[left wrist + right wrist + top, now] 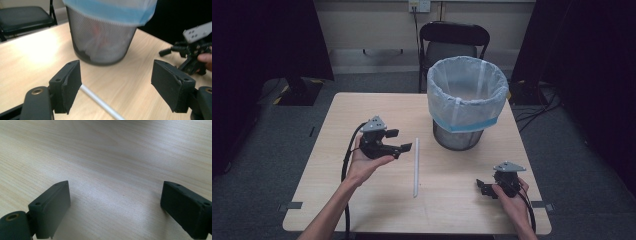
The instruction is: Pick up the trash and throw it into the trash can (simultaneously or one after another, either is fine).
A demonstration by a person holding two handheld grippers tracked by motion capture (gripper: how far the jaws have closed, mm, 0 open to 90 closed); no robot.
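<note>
Table (362,115): light wood, bears everything here.
Bin (467,102): mesh, bag-lined, far right of centre.
Left gripper (399,141): jaws wide, empty, just left of the straw.
Right gripper (482,187): jaws wide, empty, near right edge.
Straw (415,167): white, flat on the table, between the grippers.

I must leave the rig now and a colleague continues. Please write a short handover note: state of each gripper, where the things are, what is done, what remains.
Left gripper: open, holds nothing, beside the upper end of the white stick, jaws pointing toward it.
Right gripper: open, holds nothing, low over the table near its front right corner.
The white stick lies flat at the table's middle, untouched.
Mesh bin with a plastic liner stands upright at the back right.
Done: nothing gripped yet.
Left: probably grasp the stick and drop it in the bin.
</note>
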